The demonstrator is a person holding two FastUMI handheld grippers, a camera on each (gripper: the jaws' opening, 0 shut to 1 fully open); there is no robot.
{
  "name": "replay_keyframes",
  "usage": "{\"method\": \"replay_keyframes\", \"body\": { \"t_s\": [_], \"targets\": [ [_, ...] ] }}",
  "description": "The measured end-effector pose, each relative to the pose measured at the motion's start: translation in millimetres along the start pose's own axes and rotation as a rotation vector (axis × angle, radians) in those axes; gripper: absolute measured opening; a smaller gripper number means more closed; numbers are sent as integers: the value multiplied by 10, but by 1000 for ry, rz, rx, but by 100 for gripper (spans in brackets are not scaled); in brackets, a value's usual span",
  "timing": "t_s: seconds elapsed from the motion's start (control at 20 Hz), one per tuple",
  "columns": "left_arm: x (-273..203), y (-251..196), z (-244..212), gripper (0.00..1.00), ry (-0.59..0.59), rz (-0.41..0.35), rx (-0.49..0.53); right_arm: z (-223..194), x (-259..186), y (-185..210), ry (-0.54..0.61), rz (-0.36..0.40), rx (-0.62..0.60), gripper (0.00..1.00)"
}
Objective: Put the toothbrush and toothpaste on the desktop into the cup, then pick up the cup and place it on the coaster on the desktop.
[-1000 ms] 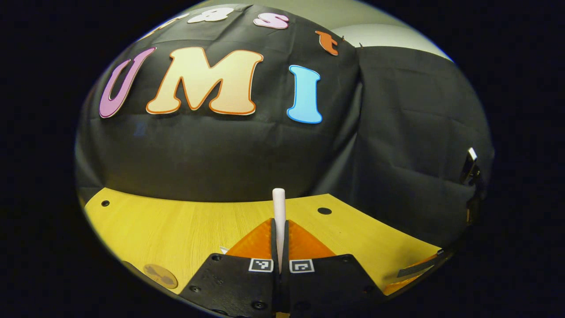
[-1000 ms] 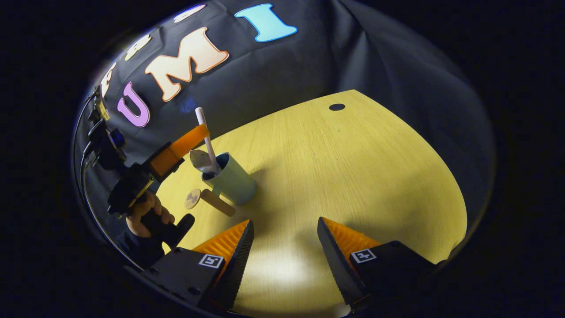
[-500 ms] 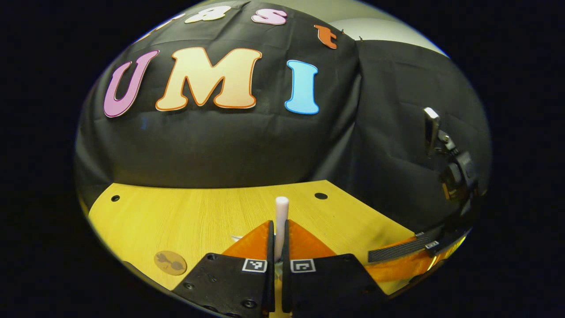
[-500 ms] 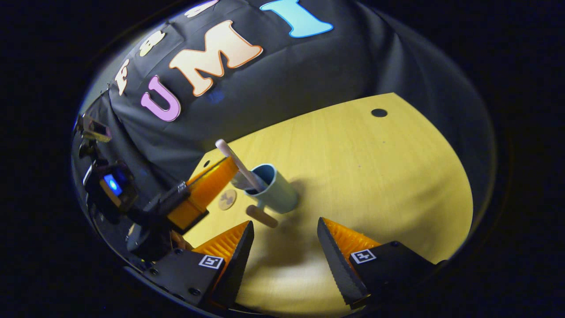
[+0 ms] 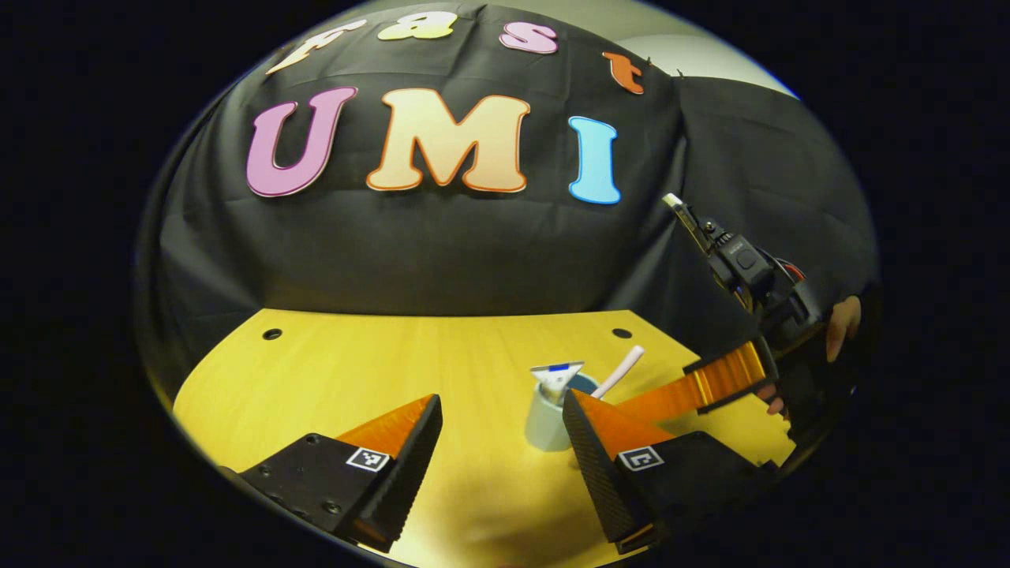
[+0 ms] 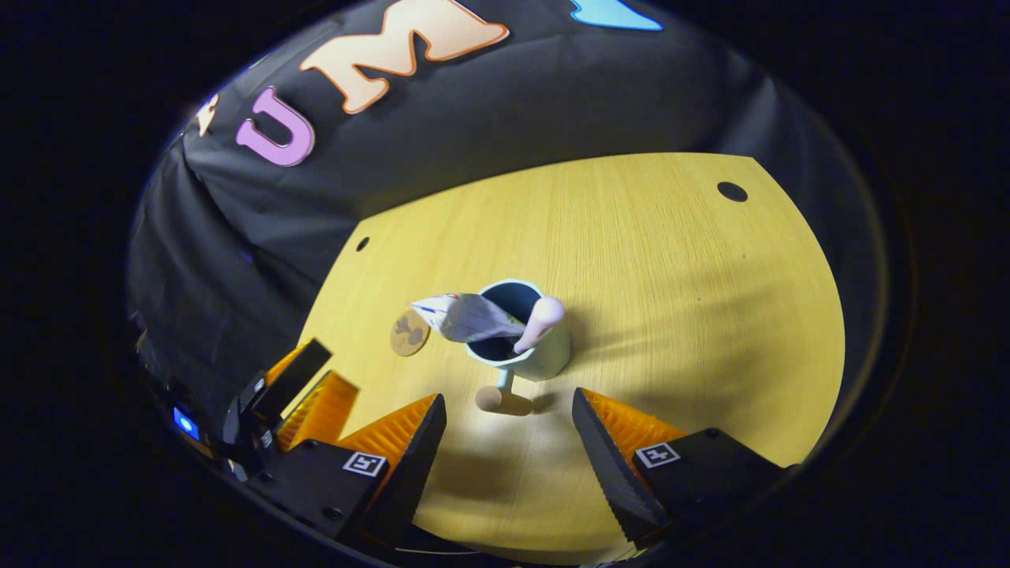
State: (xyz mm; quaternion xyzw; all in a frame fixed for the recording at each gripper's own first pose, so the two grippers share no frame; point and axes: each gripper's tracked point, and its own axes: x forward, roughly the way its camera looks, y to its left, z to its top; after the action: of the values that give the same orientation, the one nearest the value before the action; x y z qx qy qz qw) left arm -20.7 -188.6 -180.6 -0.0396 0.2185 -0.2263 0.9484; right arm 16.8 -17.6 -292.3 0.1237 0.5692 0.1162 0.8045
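Observation:
A pale blue cup [image 6: 552, 361] with a wooden handle [image 6: 499, 399] stands upright on the yellow desktop [image 6: 647, 252]. A crumpled toothpaste tube [image 6: 465, 315] and a pink toothbrush [image 6: 536, 319] lean out of it. My right gripper [image 6: 509, 402] is open, just short of the cup's handle. A round wooden coaster [image 6: 409, 333] lies to the cup's left. In the left gripper view, my left gripper [image 5: 499, 410] is open and holds nothing. The cup [image 5: 544, 426] sits just past its right finger, with the toothpaste [image 5: 556, 373] and toothbrush [image 5: 621, 371] in it.
The right gripper's fingers [image 5: 722, 377] and the hand [image 5: 840, 323] holding it are beyond the cup in the left gripper view. The left gripper's fingers [image 6: 327, 398] are at the lower left of the right gripper view. Black cloth walls the desk's far side.
My left gripper opened, let go of the toothbrush into the cup, and drew back. My right gripper came closer to the cup, over its handle.

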Motion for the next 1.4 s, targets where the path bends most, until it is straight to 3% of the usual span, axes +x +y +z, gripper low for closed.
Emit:
{"method": "replay_keyframes", "body": {
  "t_s": [0.15, 0.6, 0.65, 0.8, 0.85, 1.15, 1.4],
  "targets": [
    [-216, 501, 13, 89, -10, 69, 40, -18, 215, 67, 80, -48, 12, 98],
    [-626, 1571, -231, 89, 48, 233, 24, -110, 785, -62, 213, -272, -201, 95],
    [-663, 1643, -257, 89, 54, 245, 25, -116, 839, -96, 220, -303, -228, 87],
    [-758, 1803, -272, 89, 55, 267, 19, -125, 923, -218, 233, -371, -310, 87],
    [-778, 1841, -264, 89, 54, 273, 20, -151, 957, -269, 242, -388, -330, 80],
    [-804, 1964, -337, 90, 71, 252, 15, -217, 980, -123, 272, -334, -323, 36],
    [-782, 2062, -288, 89, 60, 239, 33, -174, 1018, 305, 221, -263, -326, 34]
  ]
}}
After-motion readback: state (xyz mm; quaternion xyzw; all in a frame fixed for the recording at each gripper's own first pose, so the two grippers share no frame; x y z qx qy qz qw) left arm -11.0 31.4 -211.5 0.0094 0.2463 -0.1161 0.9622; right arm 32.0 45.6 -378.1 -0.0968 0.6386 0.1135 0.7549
